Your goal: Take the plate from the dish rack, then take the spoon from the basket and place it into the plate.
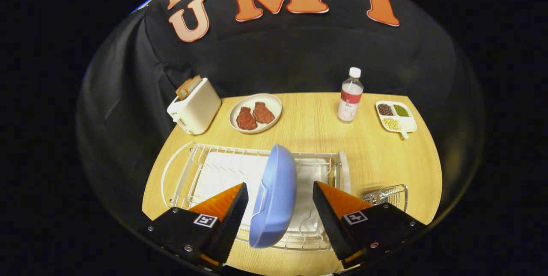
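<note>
A blue plate [274, 197] stands on edge in the white wire dish rack [201, 169] on the wooden table. My gripper [280, 192] is open, with one finger on each side of the plate; neither finger touches it, and the gap on the right side is the wider one. To the right of the rack, just beyond the right finger, a small wire basket [389, 194] shows partly, with something shiny in it that I cannot make out as a spoon.
Beyond the rack stand a white toaster [195, 107] with bread in it, a plate with two brown meat pieces [255, 113], a plastic bottle [350, 95] and a divided tray of beans [396, 116]. Bare table [312, 130] lies between them and the rack.
</note>
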{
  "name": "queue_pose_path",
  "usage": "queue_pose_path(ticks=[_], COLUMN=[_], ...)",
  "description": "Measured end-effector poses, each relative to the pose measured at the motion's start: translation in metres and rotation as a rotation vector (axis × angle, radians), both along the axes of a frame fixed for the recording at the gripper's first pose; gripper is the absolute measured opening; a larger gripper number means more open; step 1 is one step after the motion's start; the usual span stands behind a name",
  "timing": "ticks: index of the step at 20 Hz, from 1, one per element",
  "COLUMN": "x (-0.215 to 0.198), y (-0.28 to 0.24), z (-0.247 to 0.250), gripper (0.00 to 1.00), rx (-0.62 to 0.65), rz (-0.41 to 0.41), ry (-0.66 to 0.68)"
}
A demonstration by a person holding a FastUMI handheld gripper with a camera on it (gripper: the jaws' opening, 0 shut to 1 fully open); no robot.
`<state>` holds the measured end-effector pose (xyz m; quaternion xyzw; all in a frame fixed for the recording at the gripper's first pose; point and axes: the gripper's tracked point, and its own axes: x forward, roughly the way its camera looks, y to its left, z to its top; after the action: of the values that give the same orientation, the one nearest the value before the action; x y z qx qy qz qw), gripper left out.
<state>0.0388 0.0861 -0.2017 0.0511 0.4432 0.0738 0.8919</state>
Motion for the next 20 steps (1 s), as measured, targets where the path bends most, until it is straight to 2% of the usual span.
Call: queue_pose_path(ticks=[5, 9, 13, 16, 19, 20], x=[0.007, 0.003, -0.004, -0.004, -0.014, -0.021], y=[0.014, 0.018, 0.01, -0.005, -0.022, -0.019], z=[-0.033, -0.054, -0.049, -0.033, -0.014, -0.006], gripper=[0.82, 0.7, 0.41, 0.38, 0.36, 0.36], rx=[-0.011, -0.05, -0.081, -0.071, -0.074, -0.04], rz=[-0.024, -0.041, -0.095, -0.194, -0.23, -0.228], ry=[0.114, 0.19, 0.211, 0.201, 0.169, 0.174])
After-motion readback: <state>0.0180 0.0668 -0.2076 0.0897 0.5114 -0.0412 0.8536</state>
